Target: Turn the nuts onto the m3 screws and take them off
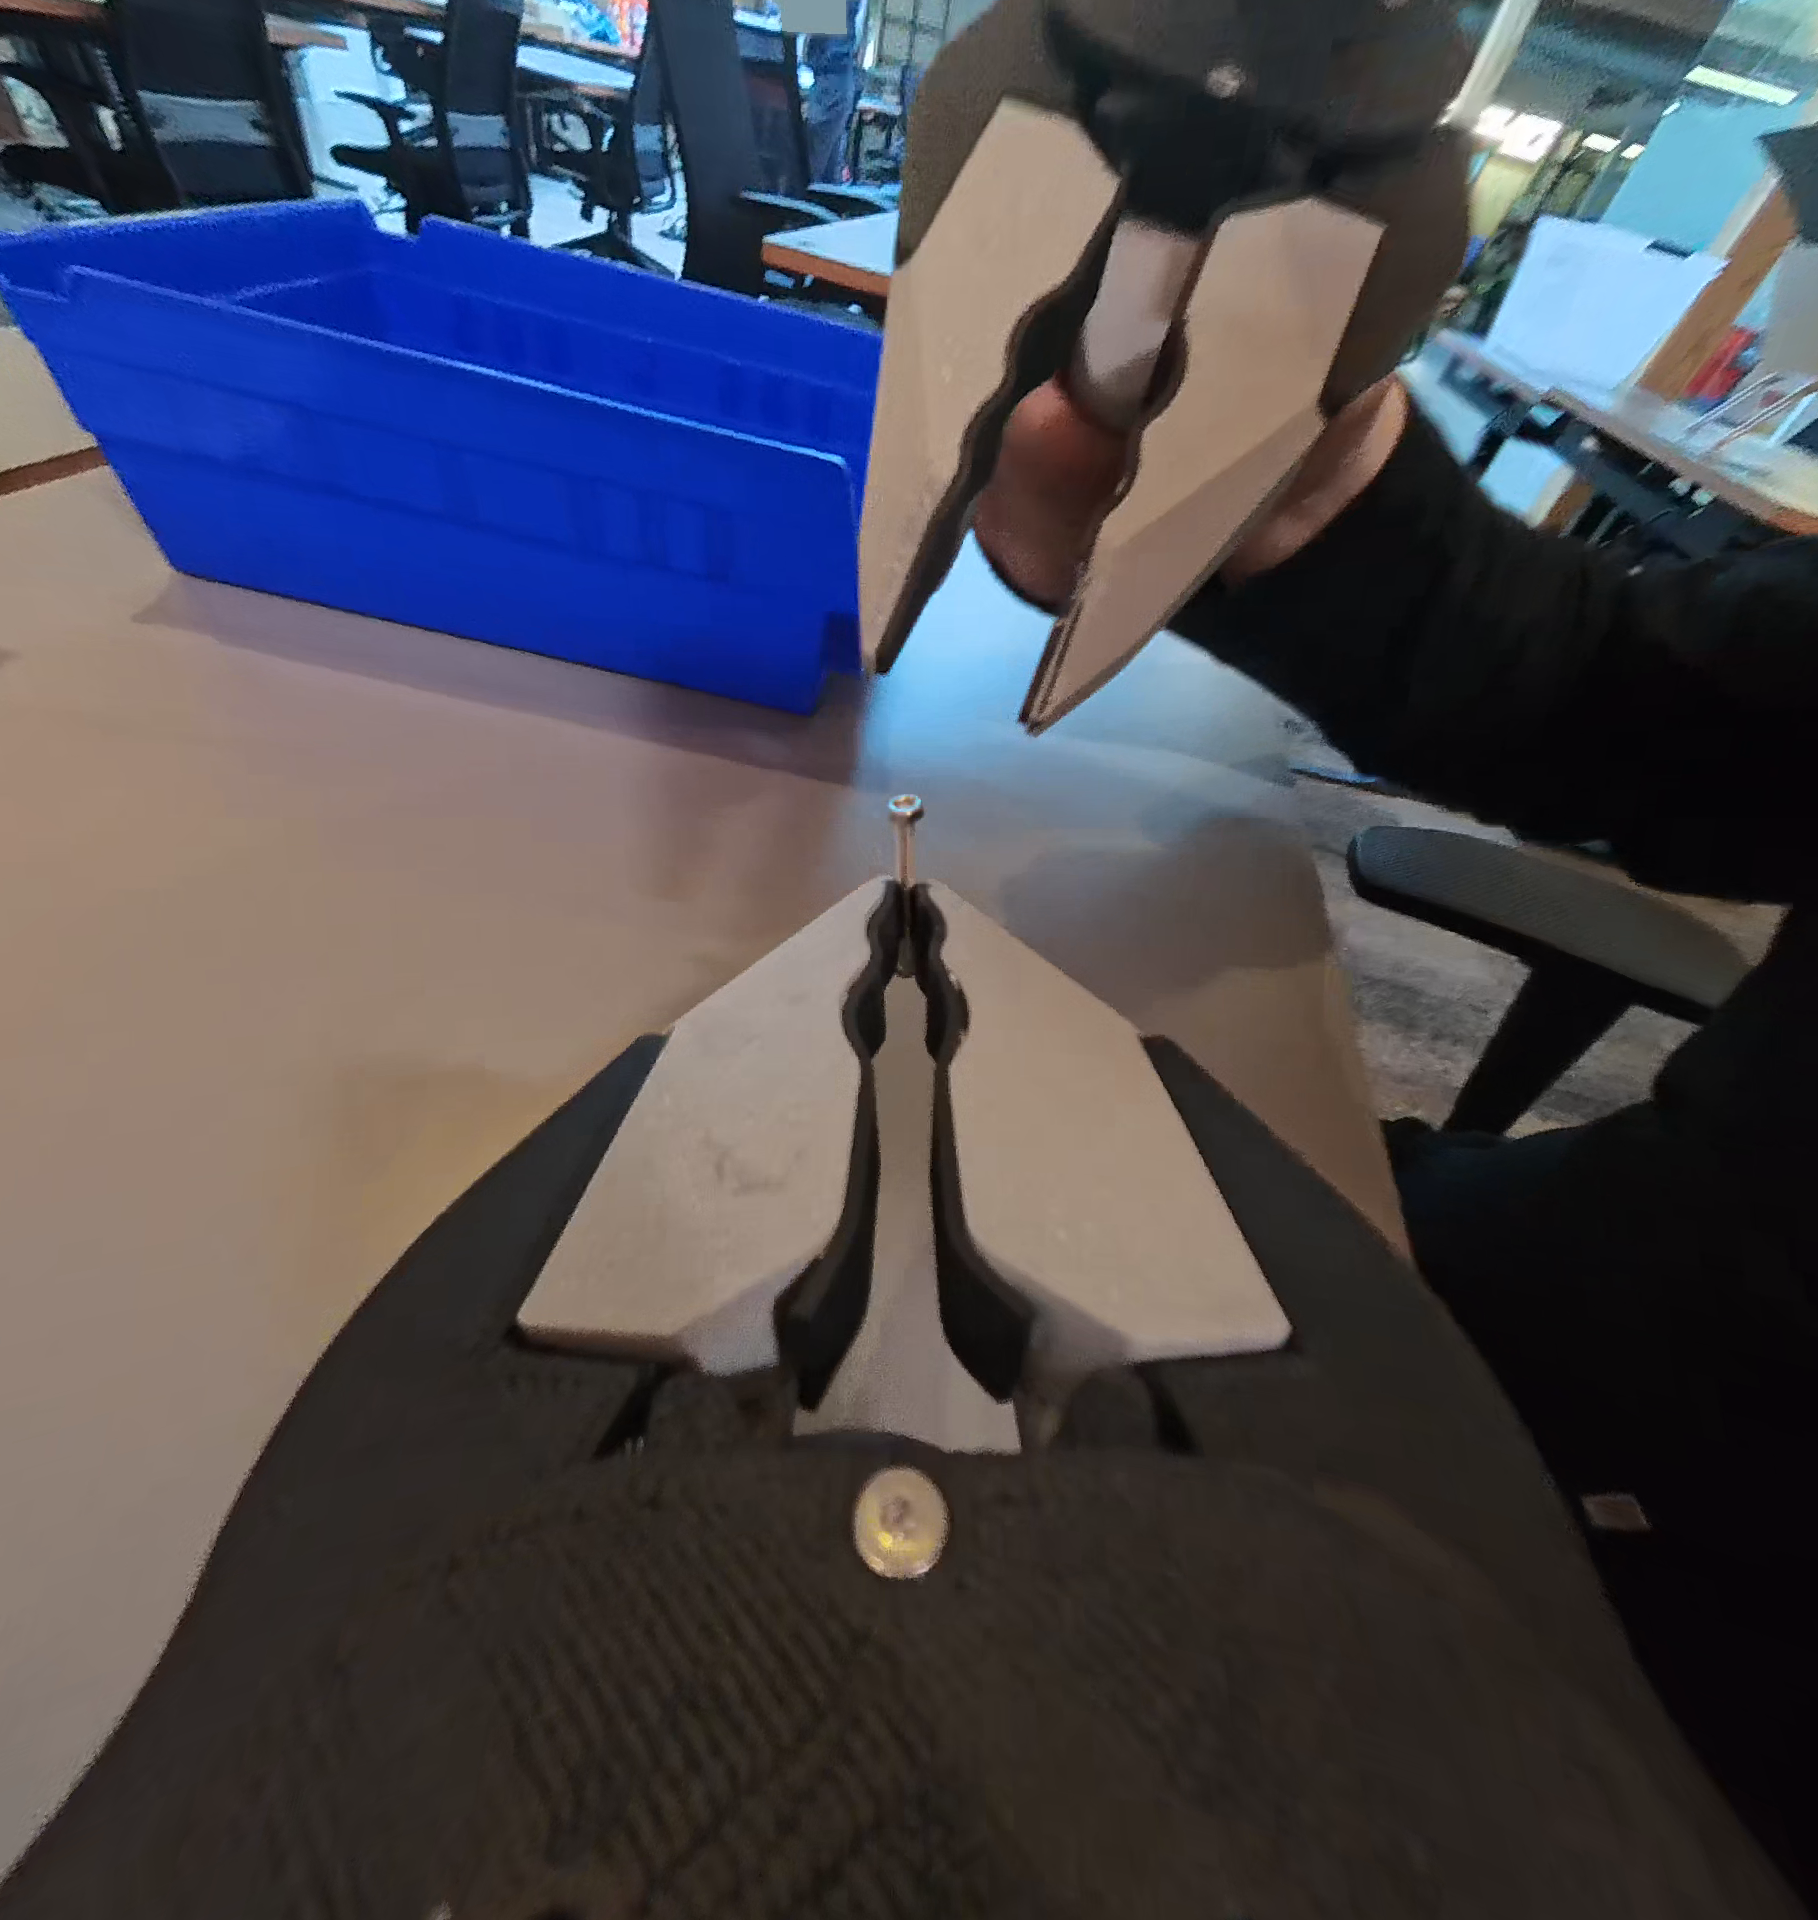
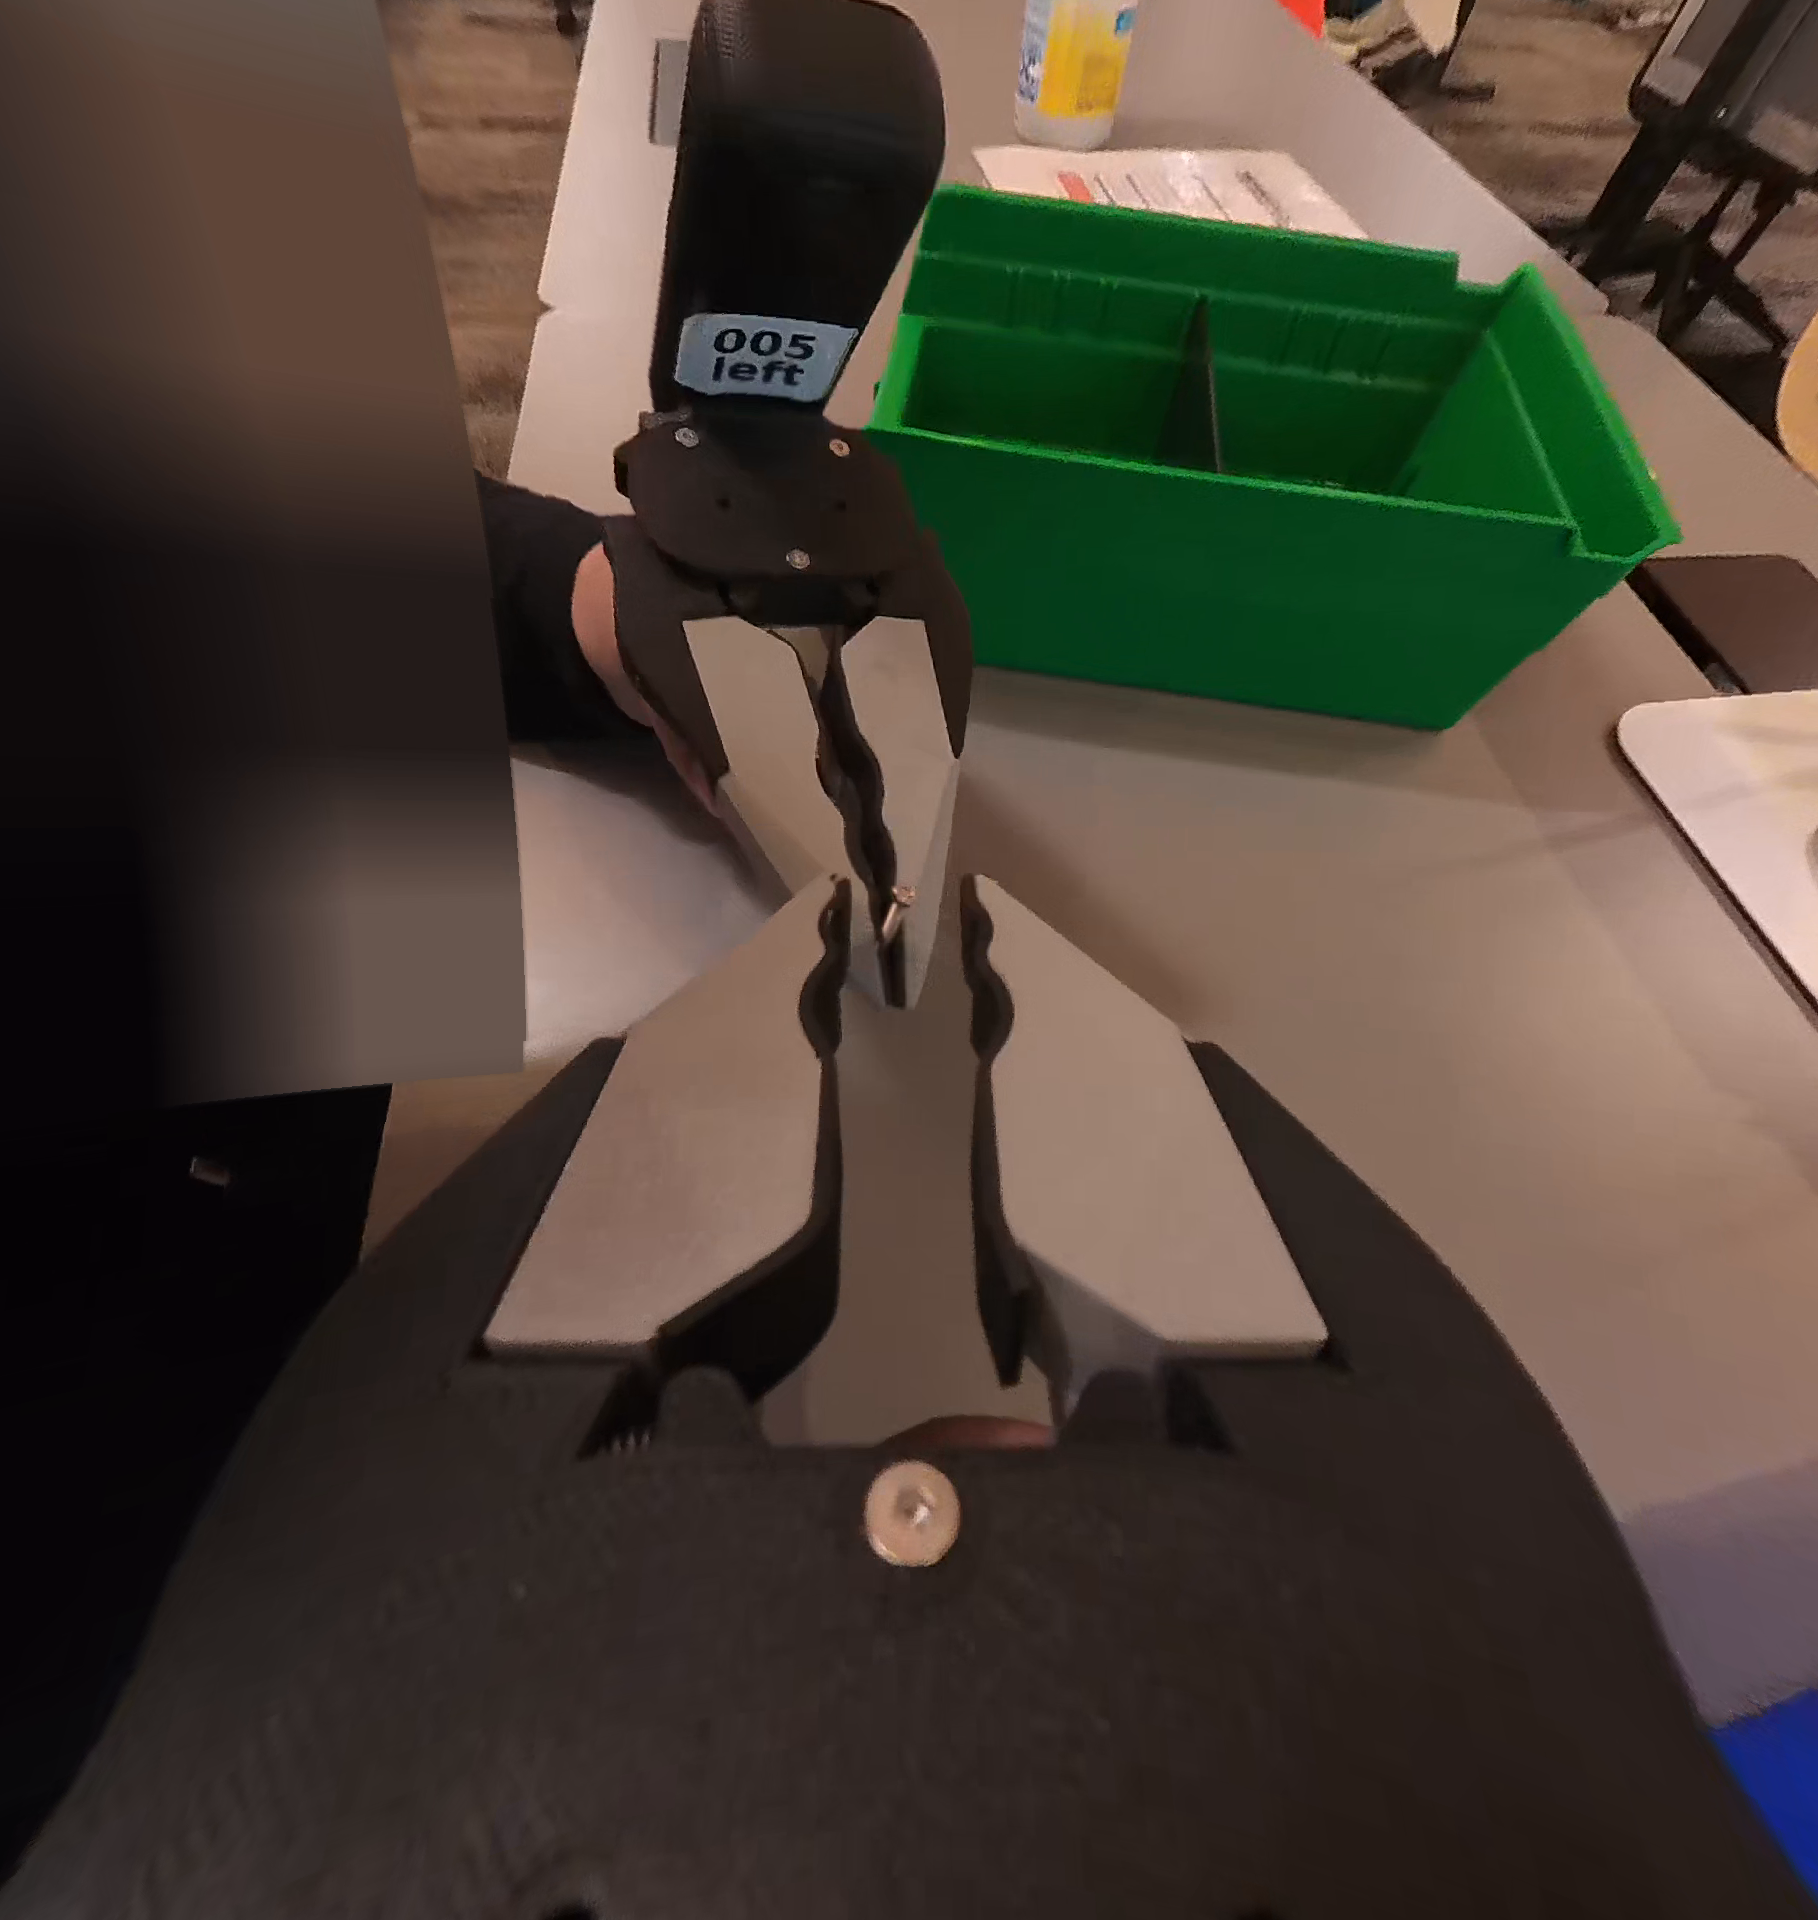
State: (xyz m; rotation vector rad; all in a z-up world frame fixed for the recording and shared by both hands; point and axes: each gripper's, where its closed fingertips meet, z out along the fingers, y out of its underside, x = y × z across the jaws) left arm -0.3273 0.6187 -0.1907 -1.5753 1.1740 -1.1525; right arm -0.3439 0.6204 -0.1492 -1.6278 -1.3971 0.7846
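My left gripper (image 1: 905,902) is shut on a small silver screw (image 1: 903,842), which sticks out forward past its fingertips with the head at the far end. No nut shows on it. My right gripper (image 1: 952,691) hangs open and empty just above and beyond the screw, tips pointing down at it. In the right wrist view my right gripper (image 2: 903,896) is open, and the left gripper (image 2: 892,992) comes down between its tips, holding the screw (image 2: 892,912).
A blue bin (image 1: 448,457) stands on the brown table at the left. A green divided bin (image 2: 1227,468) stands behind the grippers in the right wrist view, with a white tray (image 2: 1757,831) at the right and a bottle (image 2: 1076,62) behind. An office chair (image 1: 1528,935) is right of the table. Some 4 cm of space lies between my two pairs of fingers.
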